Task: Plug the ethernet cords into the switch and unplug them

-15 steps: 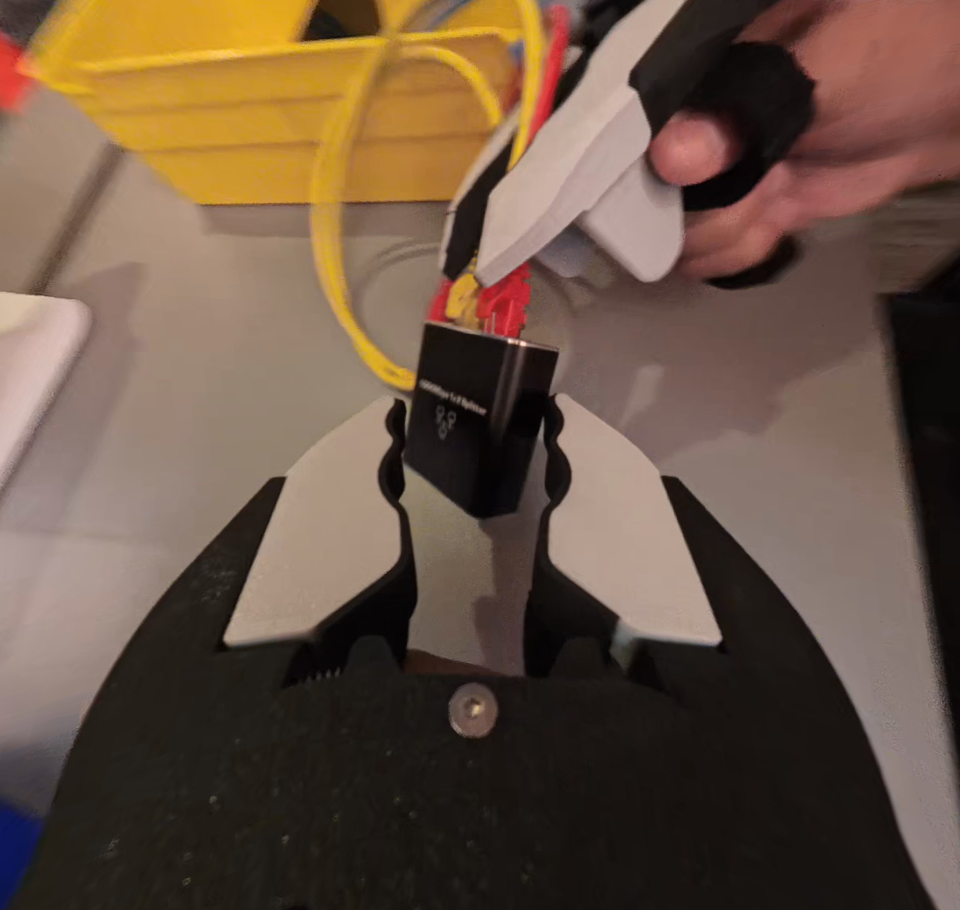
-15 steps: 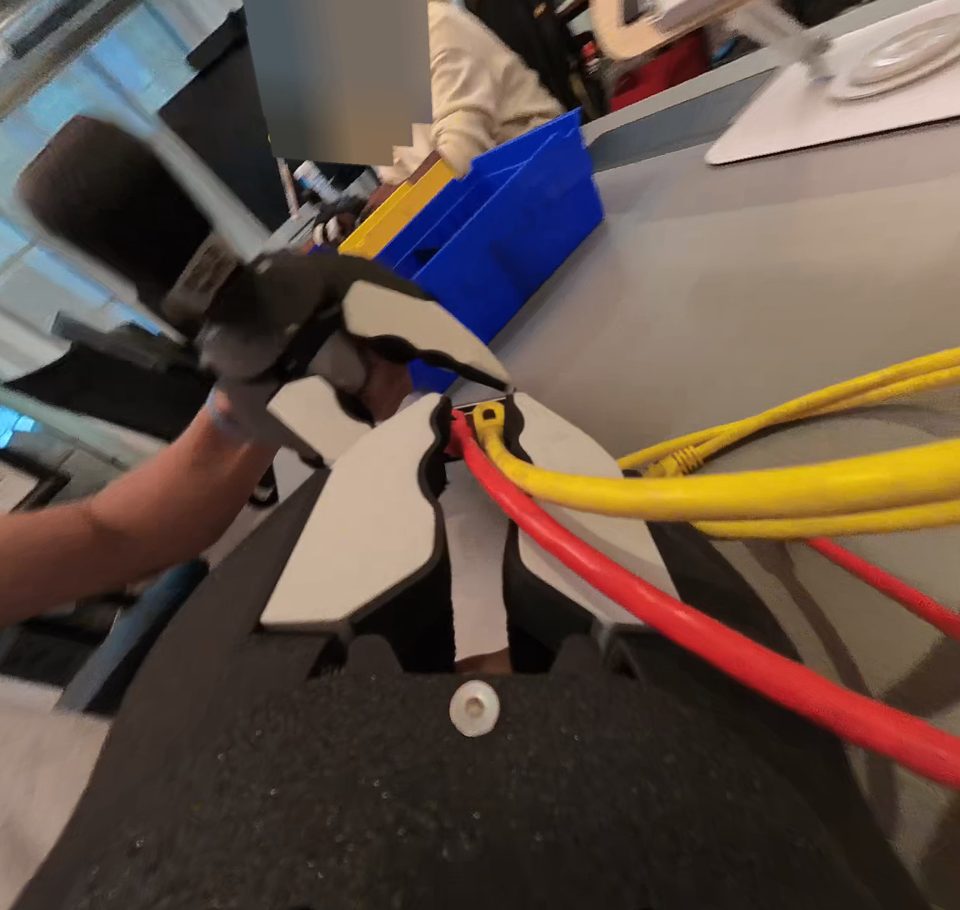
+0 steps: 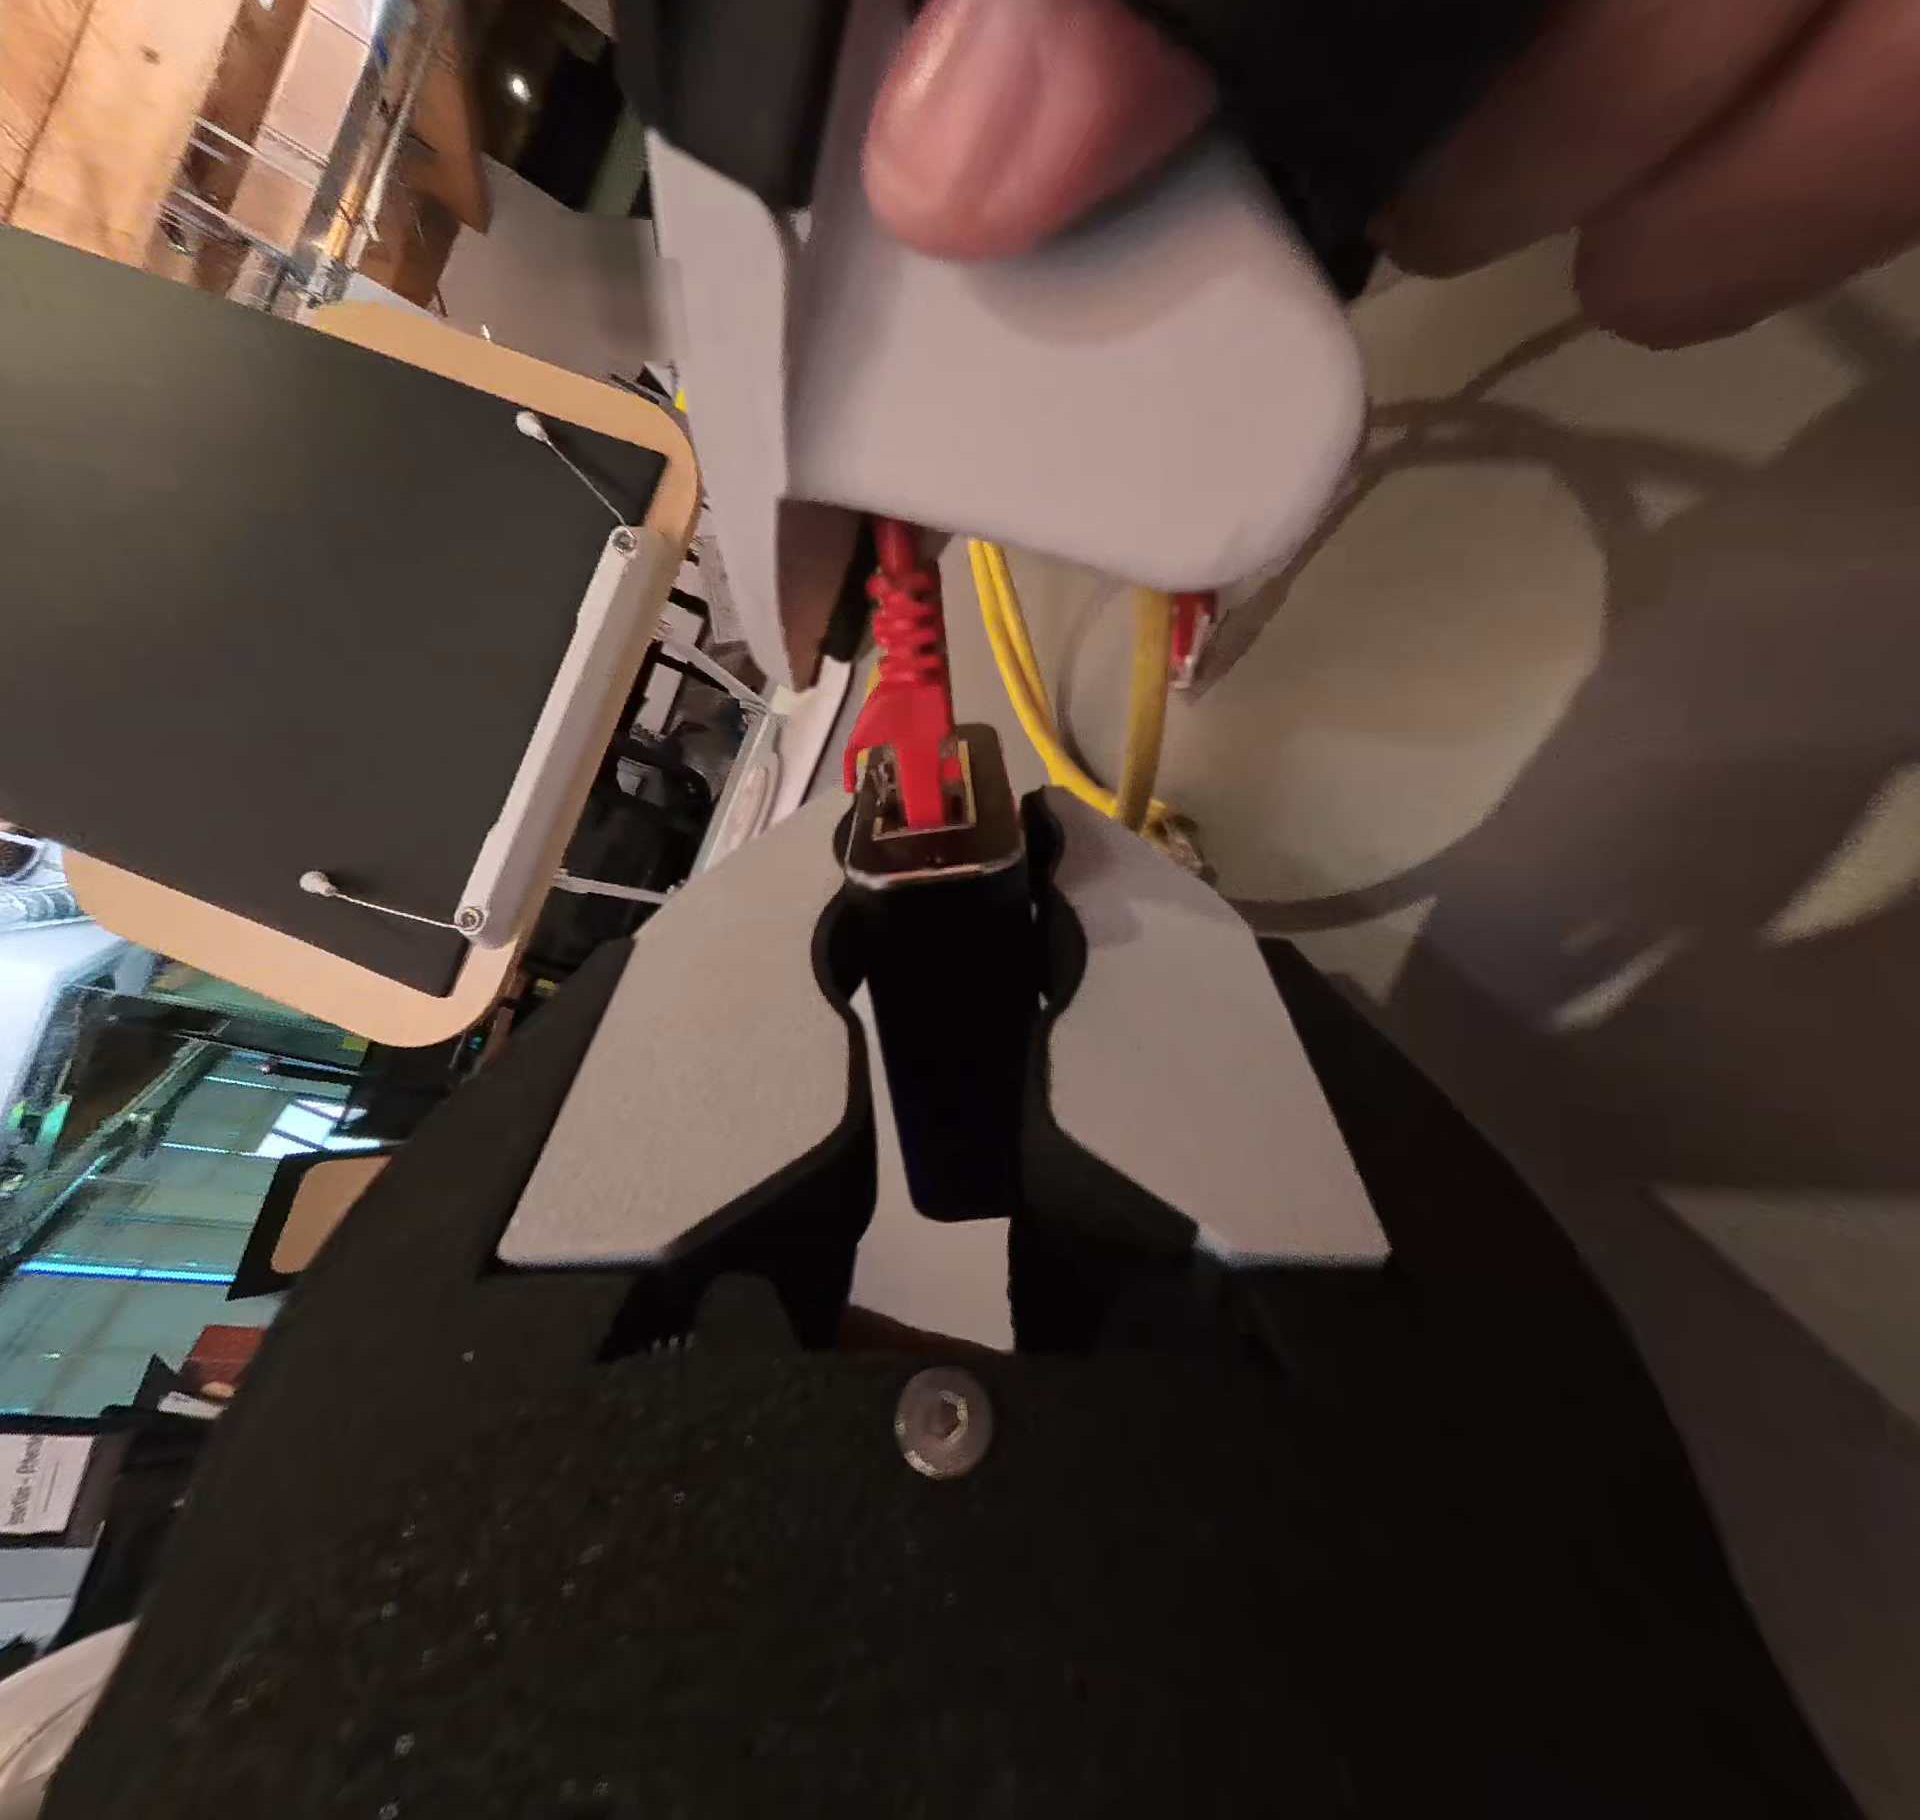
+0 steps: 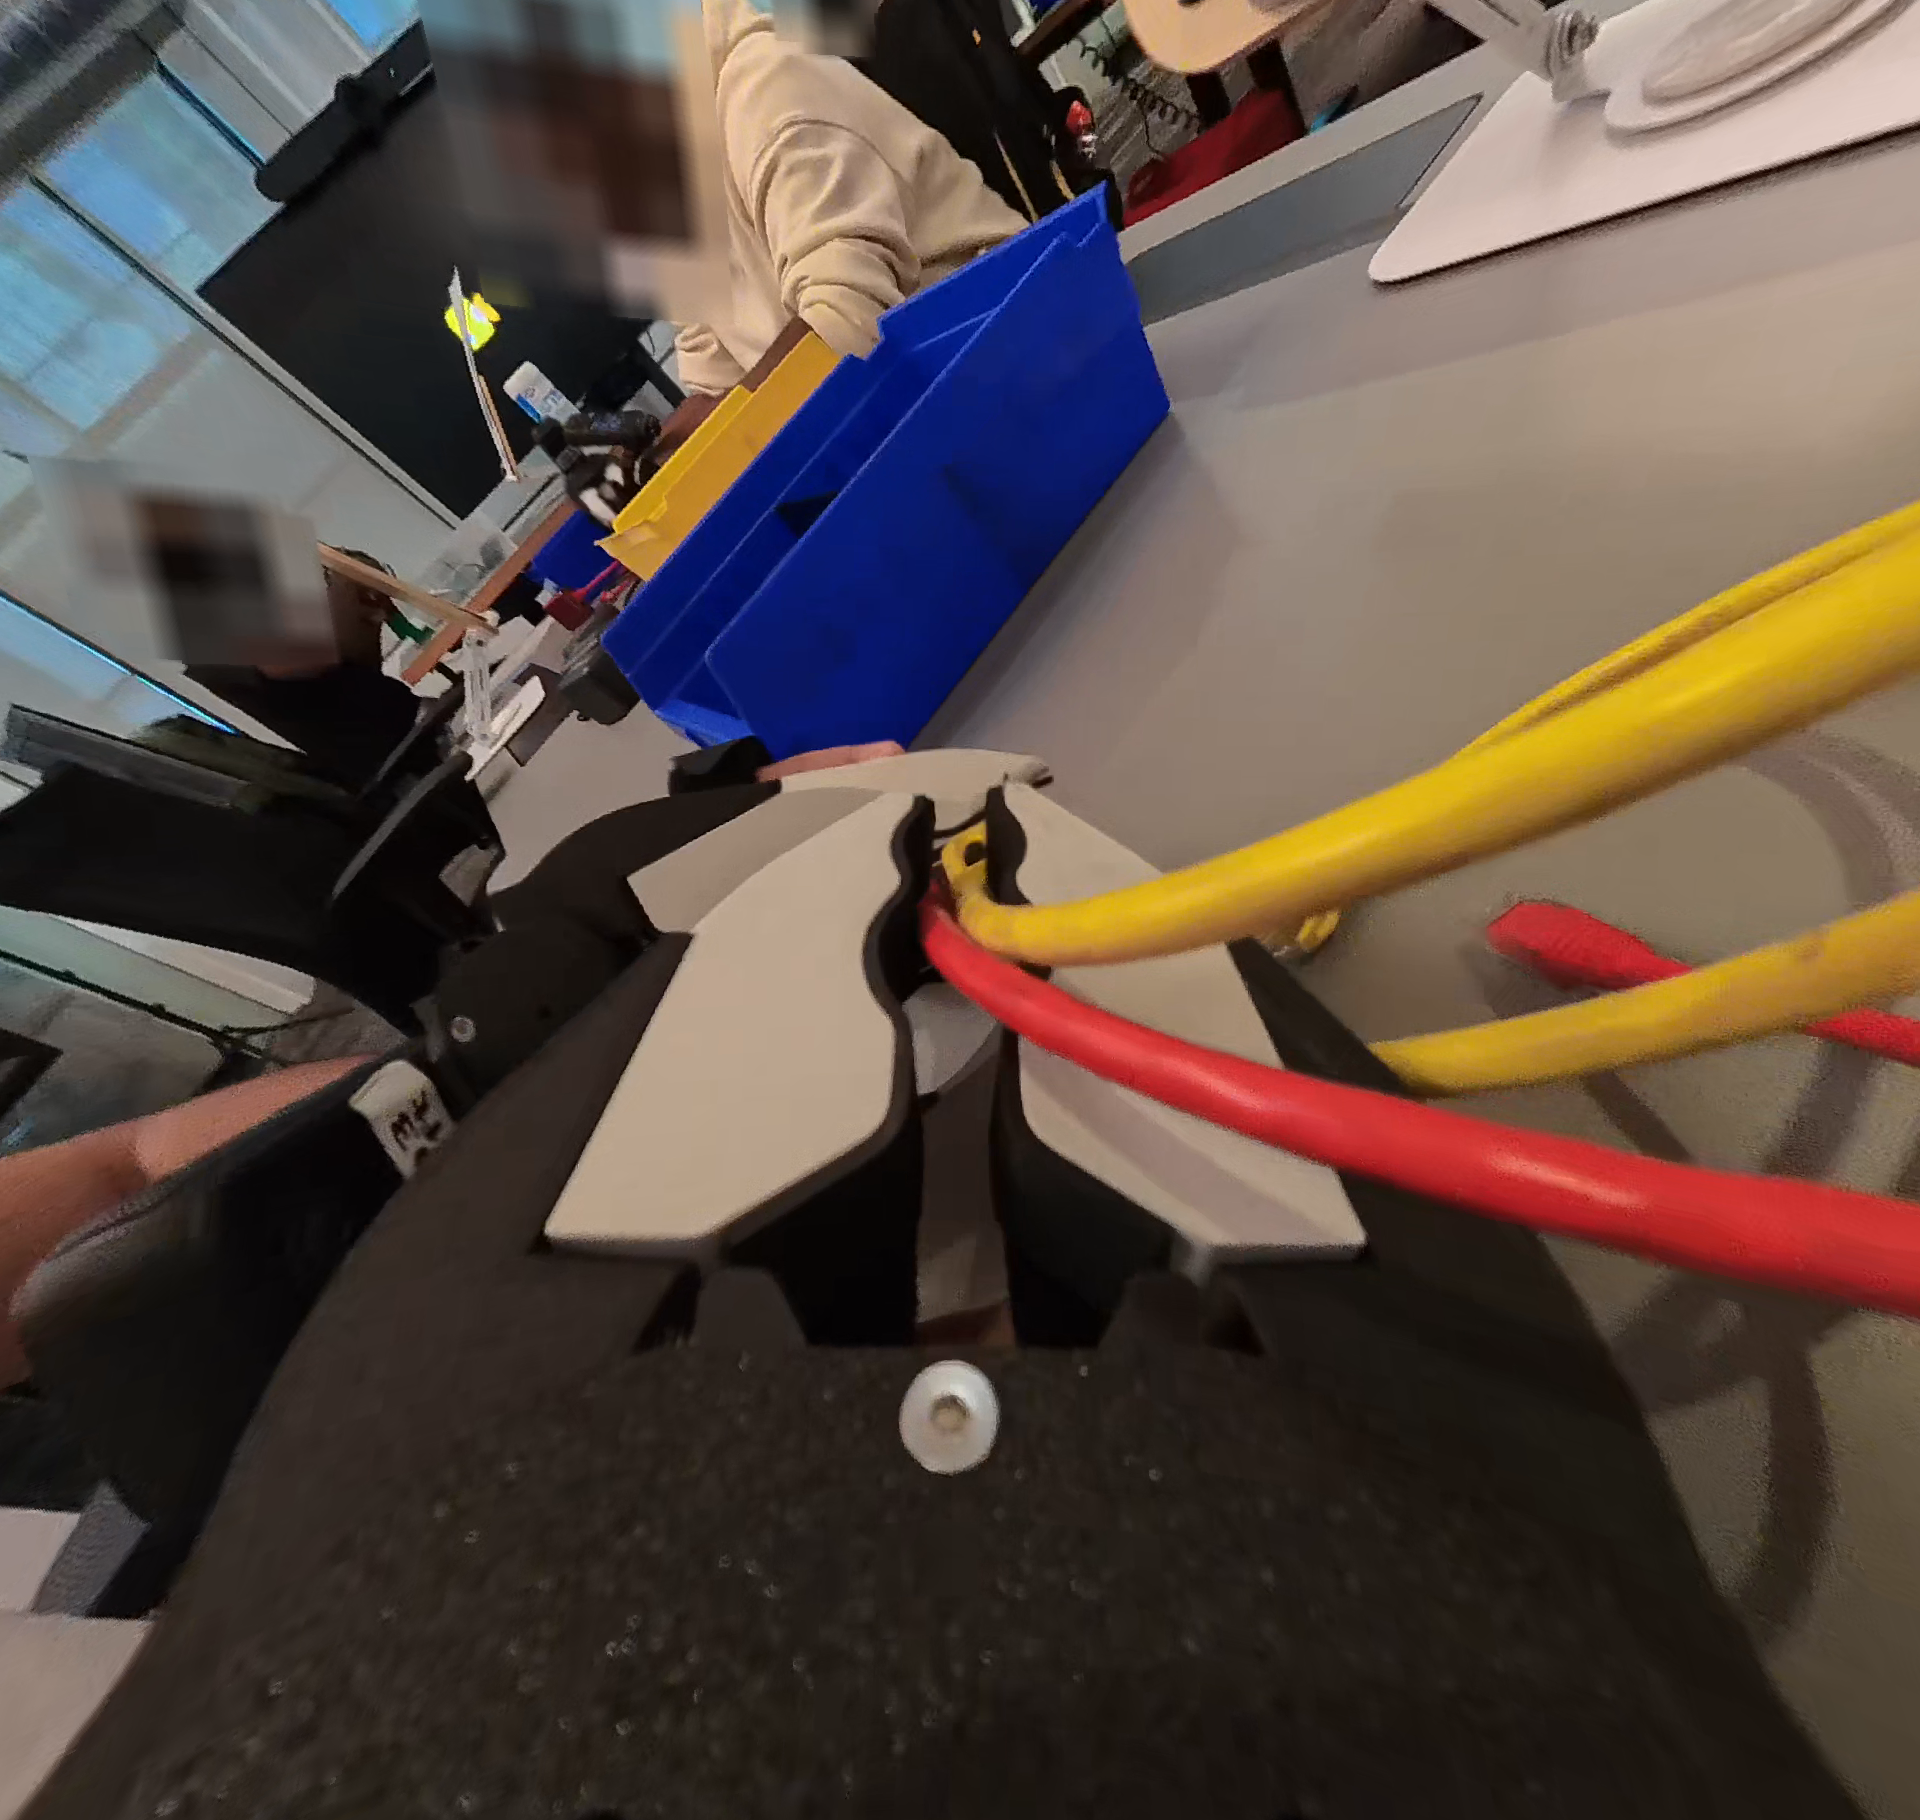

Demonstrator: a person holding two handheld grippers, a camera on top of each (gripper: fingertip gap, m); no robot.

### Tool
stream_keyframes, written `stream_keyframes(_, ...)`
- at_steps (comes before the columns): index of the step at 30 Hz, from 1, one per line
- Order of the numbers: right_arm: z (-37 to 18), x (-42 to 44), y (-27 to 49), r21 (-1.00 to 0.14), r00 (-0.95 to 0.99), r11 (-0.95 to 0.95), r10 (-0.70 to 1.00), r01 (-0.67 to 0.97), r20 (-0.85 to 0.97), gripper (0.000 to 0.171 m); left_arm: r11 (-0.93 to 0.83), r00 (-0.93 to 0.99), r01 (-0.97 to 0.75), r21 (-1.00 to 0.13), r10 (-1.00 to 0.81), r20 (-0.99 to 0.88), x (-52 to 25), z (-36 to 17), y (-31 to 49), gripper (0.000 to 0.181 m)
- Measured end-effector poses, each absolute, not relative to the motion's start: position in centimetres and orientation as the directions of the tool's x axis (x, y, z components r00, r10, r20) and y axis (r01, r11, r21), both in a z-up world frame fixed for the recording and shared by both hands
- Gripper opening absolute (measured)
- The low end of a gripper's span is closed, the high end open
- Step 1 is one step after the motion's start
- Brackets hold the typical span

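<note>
Overhead, both tools grip—left tool (image 3: 935, 897) the switch (image 3: 940, 981), right tool (image 4: 951, 835) cords (image 4: 1351, 1136)—above the grey table (image 4: 1455, 482).

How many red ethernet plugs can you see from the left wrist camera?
2. One red plug sits in the switch held by the left gripper; a second red plug shows under the right gripper. More may be hidden behind it.

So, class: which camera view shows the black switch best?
The left wrist view: the switch sits clamped in the left tool, its port end facing up with a red plug seated. The right wrist view shows nothing clear of it, only the red and yellow cords entering the right tool.
</note>
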State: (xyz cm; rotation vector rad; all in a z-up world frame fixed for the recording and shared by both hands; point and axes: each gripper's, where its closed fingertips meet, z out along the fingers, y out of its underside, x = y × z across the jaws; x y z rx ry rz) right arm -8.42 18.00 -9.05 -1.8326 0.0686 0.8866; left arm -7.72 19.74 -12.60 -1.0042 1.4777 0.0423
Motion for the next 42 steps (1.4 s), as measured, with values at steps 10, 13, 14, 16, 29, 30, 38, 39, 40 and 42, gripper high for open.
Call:
stream_keyframes(10,-8.5,-6.5,17.2,-0.878,0.766,-0.412,0.473,-0.245,-0.436,0.059,0.775,0.157,-0.462,-0.431,-0.407,-0.9,-4.0,-11.2,22.7,0.027)
stream_keyframes(13,-9.3,-5.5,16.5,-0.927,0.833,-0.362,0.48,-0.098,-0.275,0.054,0.759,0.192,-0.467,-0.454,-0.414,-0.89,-4.4,-10.7,25.3,0.026)
stream_keyframes(14,-9.8,-5.6,16.0,-0.939,0.844,-0.343,0.5,-0.012,-0.193,0.054,0.753,0.195,-0.462,-0.468,-0.429,-0.882,-4.7,-10.9,25.9,0.026)
stream_keyframes(16,-10.7,-6.5,14.8,-0.922,0.812,-0.281,0.581,0.267,0.059,0.048,0.733,0.165,-0.456,-0.505,-0.488,-0.857,-5.1,-11.8,26.2,0.026)
stream_keyframes(29,-11.1,-7.3,20.4,-0.216,0.052,0.163,0.673,0.963,0.738,0.031,0.78,0.046,-0.41,-0.473,-0.5,-0.865,-4.3,-13.5,23.6,0.026)
stream_keyframes(30,-11.5,-7.4,20.5,-0.196,0.032,0.17,0.673,0.966,0.739,0.031,0.776,0.041,-0.413,-0.476,-0.506,-0.862,-4.3,-13.6,23.6,0.026)
stream_keyframes(38,-12.7,-6.5,20.6,-0.131,-0.005,0.152,0.672,0.98,0.74,0.015,0.79,-0.006,-0.418,-0.449,-0.497,-0.868,-4.1,-14.4,22.9,0.027)
stream_keyframes(39,-12.7,-6.5,20.6,-0.128,0.001,0.139,0.675,0.982,0.738,0.014,0.787,0.003,-0.429,-0.444,-0.491,-0.871,-4.1,-14.3,23.1,0.027)
stream_keyframes(40,-12.5,-6.6,20.8,-0.14,0.022,0.126,0.663,0.982,0.748,0.013,0.774,0.014,-0.437,-0.457,-0.503,-0.864,-4.2,-14.2,23.3,0.027)
stream_keyframes(42,-12.8,-6.4,21.3,-0.138,0.036,0.115,0.627,0.984,0.778,0.011,0.747,0.011,-0.462,-0.478,-0.535,-0.845,-4.1,-14.5,23.8,0.027)
